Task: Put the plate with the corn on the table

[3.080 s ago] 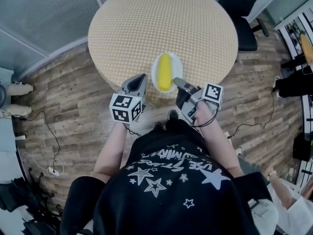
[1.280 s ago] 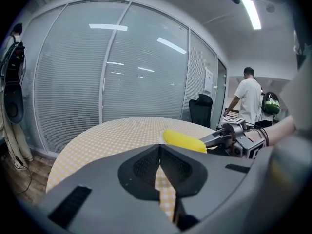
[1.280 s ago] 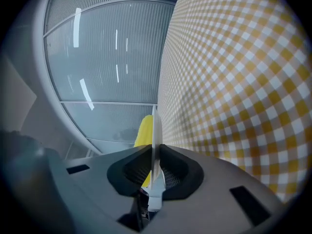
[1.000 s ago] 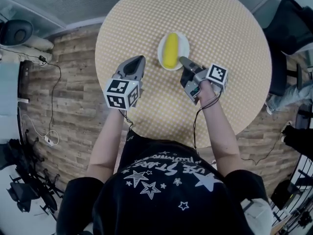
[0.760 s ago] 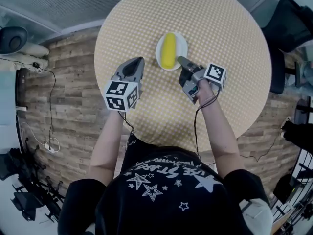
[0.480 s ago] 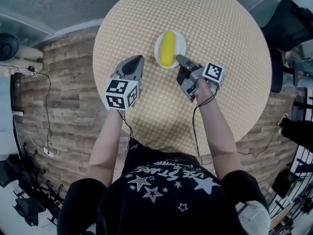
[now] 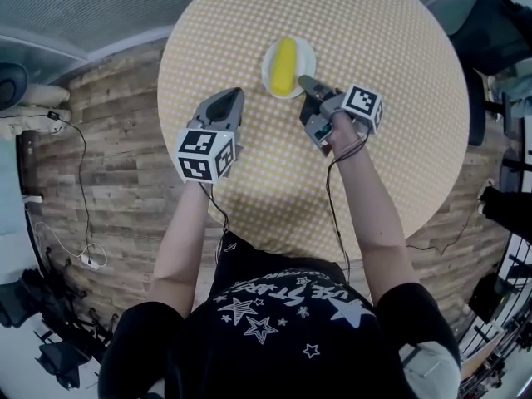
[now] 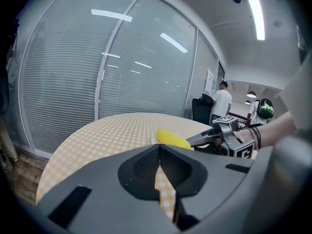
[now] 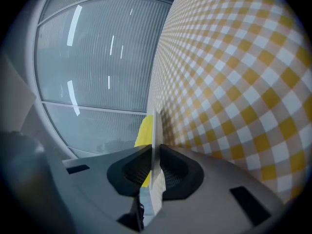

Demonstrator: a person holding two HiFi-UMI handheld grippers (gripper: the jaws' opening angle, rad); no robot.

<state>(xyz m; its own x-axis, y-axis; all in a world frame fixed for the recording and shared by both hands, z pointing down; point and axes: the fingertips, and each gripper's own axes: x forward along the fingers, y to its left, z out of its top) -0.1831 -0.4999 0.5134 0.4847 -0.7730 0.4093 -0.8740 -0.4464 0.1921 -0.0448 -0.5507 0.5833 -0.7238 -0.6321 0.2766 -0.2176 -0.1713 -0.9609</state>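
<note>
A small white plate (image 7: 308, 54) carrying a yellow corn cob (image 7: 284, 63) is over the round checked table (image 7: 382, 32), well in from its near edge. My right gripper (image 7: 303, 82) is shut on the plate's near rim; in the right gripper view the thin plate edge (image 9: 156, 126) runs between the shut jaws (image 9: 155, 155), with the corn (image 9: 143, 130) behind. Whether the plate rests on the tabletop I cannot tell. My left gripper (image 7: 230, 96) hovers left of the plate, shut and empty (image 8: 159, 150); its view shows the corn (image 8: 170, 138) and the right gripper (image 8: 214, 138).
Wooden floor (image 7: 100, 165) surrounds the table, with cables (image 7: 79, 239) at the left. Dark office chairs (image 7: 495, 23) stand at the right. A glass wall with blinds (image 8: 97, 72) lies beyond the table, and a person (image 8: 223, 101) stands far back.
The plate with the corn, held by my right gripper, has travelled from the table's near edge further in over the tabletop. My left gripper came forward alongside, still shut.
</note>
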